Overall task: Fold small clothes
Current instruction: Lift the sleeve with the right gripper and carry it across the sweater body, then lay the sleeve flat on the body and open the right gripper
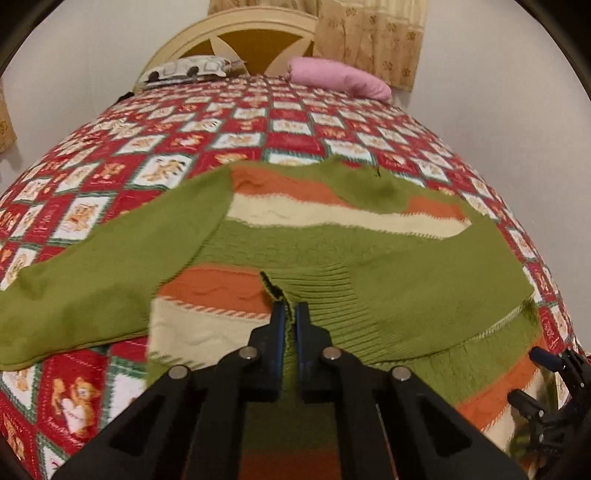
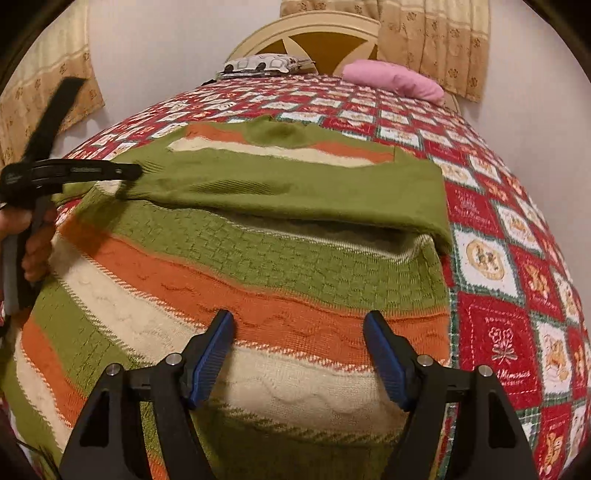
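A small knitted sweater with green, orange and cream stripes lies on the bed. Its right sleeve is folded across the chest; its left sleeve lies stretched out to the left. My left gripper is shut on the ribbed green cuff of the folded sleeve; it also shows at the left of the right wrist view. My right gripper is open and empty, just above the sweater's lower orange stripe; it appears at the lower right of the left wrist view.
The bed has a red and white patchwork quilt. A patterned pillow and a pink pillow lie by the cream headboard. Beige curtains hang behind. Bare quilt lies right of the sweater.
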